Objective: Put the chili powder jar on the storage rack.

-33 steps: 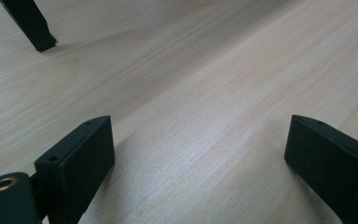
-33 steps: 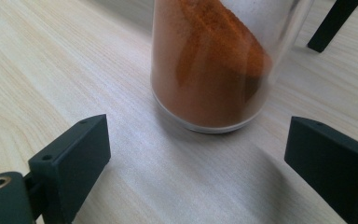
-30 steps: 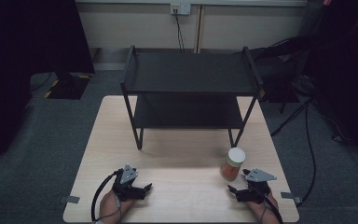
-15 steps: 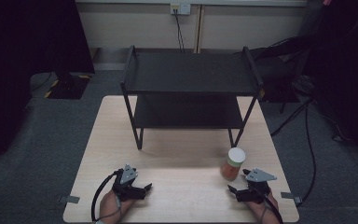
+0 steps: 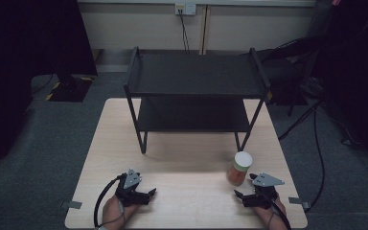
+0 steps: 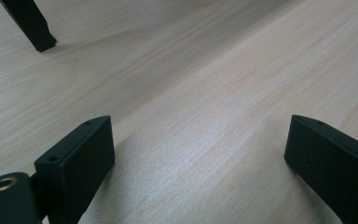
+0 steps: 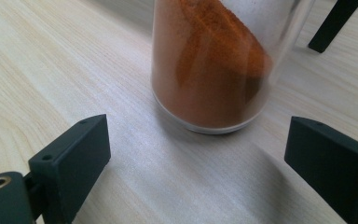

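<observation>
On the desk, we see a jar of orange powder standing upright just ahead of the empty, wide-open right claw, well away from the equally open left claw.

Hand-held gripper jaws spread wide — jar of orange powder upright just ahead.

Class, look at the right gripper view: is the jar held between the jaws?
No. The jar stands on the table, beyond the open jaws.

Dim high view, dark surroundings, brighter gripper views, soft shadows, slight blur
</observation>
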Tool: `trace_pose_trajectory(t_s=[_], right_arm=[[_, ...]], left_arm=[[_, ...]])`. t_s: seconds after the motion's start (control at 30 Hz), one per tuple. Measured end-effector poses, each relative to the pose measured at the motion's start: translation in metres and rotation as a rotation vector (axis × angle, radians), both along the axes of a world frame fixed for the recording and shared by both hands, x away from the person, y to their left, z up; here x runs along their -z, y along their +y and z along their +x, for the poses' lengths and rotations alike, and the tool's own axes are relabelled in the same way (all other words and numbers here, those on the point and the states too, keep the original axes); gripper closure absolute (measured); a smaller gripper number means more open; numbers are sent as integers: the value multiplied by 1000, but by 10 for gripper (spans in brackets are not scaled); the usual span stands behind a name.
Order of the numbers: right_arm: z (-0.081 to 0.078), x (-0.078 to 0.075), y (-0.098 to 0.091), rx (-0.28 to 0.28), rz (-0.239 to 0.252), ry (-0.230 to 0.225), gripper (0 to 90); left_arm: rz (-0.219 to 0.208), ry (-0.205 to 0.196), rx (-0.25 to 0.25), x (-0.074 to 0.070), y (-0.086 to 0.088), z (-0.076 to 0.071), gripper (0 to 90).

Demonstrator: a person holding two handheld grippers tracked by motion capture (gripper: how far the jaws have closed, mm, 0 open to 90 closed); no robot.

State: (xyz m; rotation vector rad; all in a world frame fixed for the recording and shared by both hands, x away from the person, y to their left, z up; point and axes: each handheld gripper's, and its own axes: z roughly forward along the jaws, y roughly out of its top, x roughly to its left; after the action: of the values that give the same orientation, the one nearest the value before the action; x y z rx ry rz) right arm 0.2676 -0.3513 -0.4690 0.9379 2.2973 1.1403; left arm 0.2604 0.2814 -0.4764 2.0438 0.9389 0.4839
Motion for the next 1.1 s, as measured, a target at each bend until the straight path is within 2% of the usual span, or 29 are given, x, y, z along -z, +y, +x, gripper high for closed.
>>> trace_pose_trajectory(t_s=[0.27,0.47,0.6,0.63,0.67,0.8,0.97,1.1], right_arm=[[3,-1,-2,-3,9,14,56],[5,-4,-1,-10,17,2,56],[8,-13,3,-22,33,-33,57],[10,-19,5,-33,40,-54,64],[10,-19,5,-33,40,-54,64],[17,-35,8,-50,53,-106,73],[20,-47,6,-40,81,-154,75],[20,-51,4,-31,91,-168,76]], left_arm=[[1,0,1,0,0,0,76],[1,1,2,0,0,0,76],[1,1,2,0,0,0,76],[3,1,3,-1,0,1,76],[1,1,2,0,0,1,76],[1,1,2,0,0,1,76],[3,1,3,0,0,1,76],[3,1,3,-1,0,1,76]])
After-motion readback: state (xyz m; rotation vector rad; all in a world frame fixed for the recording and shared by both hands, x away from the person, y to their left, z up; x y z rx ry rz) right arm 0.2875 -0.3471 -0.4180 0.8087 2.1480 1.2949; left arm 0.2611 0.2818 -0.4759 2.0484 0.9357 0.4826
